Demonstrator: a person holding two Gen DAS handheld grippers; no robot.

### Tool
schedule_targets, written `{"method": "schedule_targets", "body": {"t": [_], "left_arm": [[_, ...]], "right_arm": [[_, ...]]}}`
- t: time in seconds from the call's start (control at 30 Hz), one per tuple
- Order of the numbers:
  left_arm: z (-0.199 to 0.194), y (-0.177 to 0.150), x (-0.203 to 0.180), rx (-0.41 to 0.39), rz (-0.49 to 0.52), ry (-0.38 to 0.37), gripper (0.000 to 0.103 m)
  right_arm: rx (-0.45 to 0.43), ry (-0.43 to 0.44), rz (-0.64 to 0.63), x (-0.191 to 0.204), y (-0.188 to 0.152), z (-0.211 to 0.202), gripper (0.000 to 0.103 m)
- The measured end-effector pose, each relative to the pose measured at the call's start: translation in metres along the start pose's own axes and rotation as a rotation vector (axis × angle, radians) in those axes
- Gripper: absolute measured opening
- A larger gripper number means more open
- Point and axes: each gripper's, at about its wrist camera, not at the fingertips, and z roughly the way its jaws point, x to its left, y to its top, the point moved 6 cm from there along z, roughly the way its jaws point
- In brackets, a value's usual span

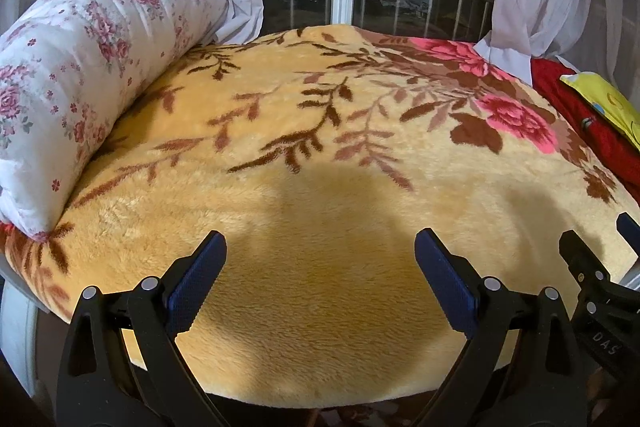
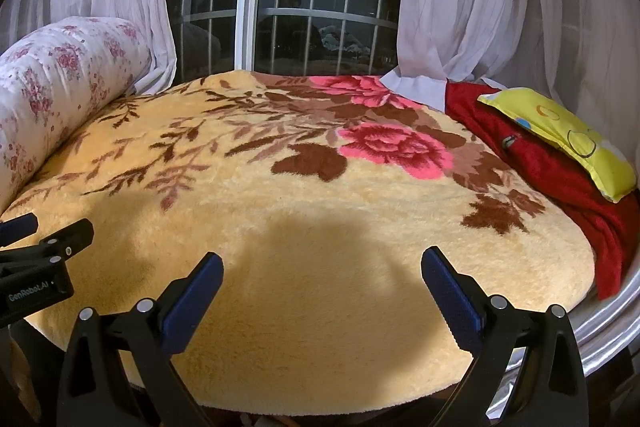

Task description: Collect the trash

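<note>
No trash shows in either view. My left gripper hovers open over the near edge of a bed covered by a yellow plush blanket with brown leaves and pink roses; nothing lies between its blue-padded fingers. My right gripper is open too, above the same blanket, its jaws wide apart and empty. The right gripper shows at the right edge of the left wrist view. The left gripper shows at the left edge of the right wrist view.
A rolled floral quilt lies along the bed's left side. A red cloth and a yellow pillow sit at the right. White curtains flank a barred window behind the bed. The bed frame's edge runs along the right.
</note>
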Motion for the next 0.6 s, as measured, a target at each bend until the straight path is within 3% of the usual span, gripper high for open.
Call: {"method": "schedule_targets", "body": {"t": [0.6], "left_arm": [[0.0022,-0.0016,-0.0003,0.012,-0.002,-0.007,0.093]], "right_arm": [[0.011,0.003,0.004,-0.0027,-0.0032,0.0013,0.098]]}}
